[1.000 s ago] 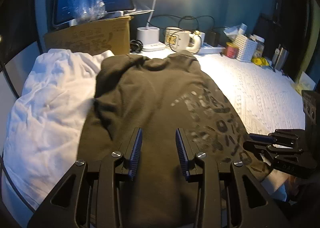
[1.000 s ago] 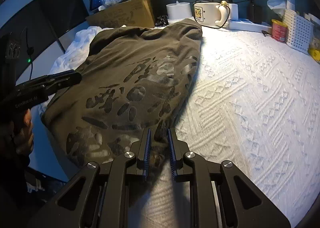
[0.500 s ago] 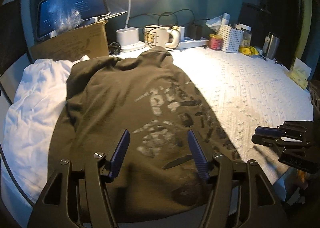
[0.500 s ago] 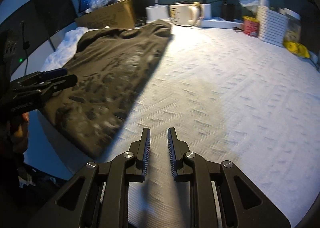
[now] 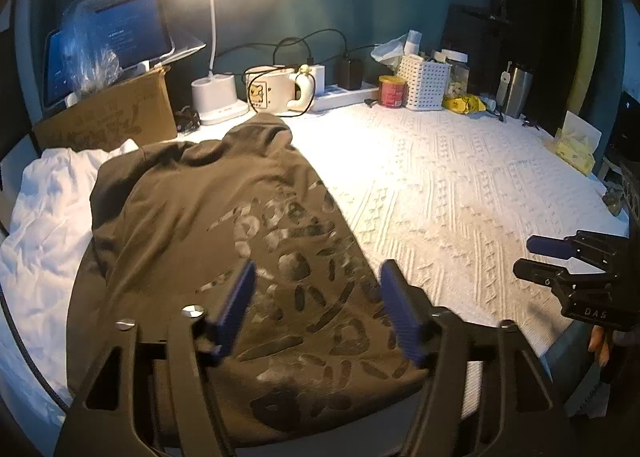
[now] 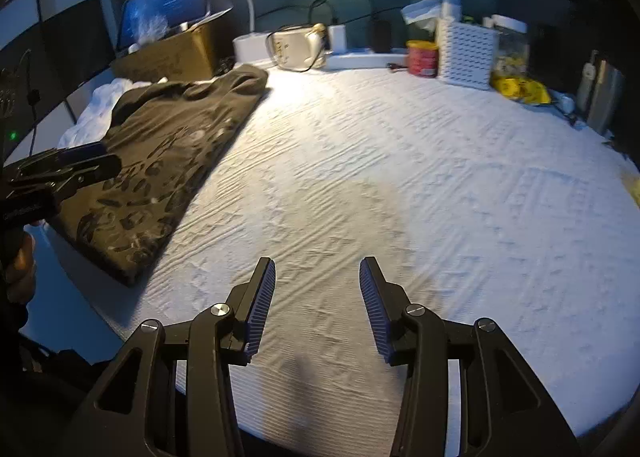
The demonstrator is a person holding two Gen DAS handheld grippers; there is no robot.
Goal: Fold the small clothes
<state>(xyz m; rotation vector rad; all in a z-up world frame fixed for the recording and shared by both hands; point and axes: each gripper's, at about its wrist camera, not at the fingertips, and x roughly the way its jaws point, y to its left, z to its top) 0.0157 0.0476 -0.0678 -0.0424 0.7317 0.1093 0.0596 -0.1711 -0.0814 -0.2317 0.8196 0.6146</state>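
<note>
Matt olive cloth on the shirt [image 5: 192, 225], with a glossier cracked print at five o'clock; rough, woven-patterned white cloth on the bedspread [image 6: 400, 185]. Dull brown card on the box [image 5: 108, 117] at ten o'clock; glossy ceramic on the mug [image 5: 272, 91].

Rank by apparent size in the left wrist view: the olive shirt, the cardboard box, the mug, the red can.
1. olive shirt, though nearness to the camera inflates it
2. cardboard box
3. mug
4. red can

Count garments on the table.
2. An olive-brown printed T-shirt lies folded lengthwise on the white textured tablecloth; a crumpled white cloth garment sits partly beneath it, on its far side from the bare tablecloth. More may be hidden underneath.
</note>
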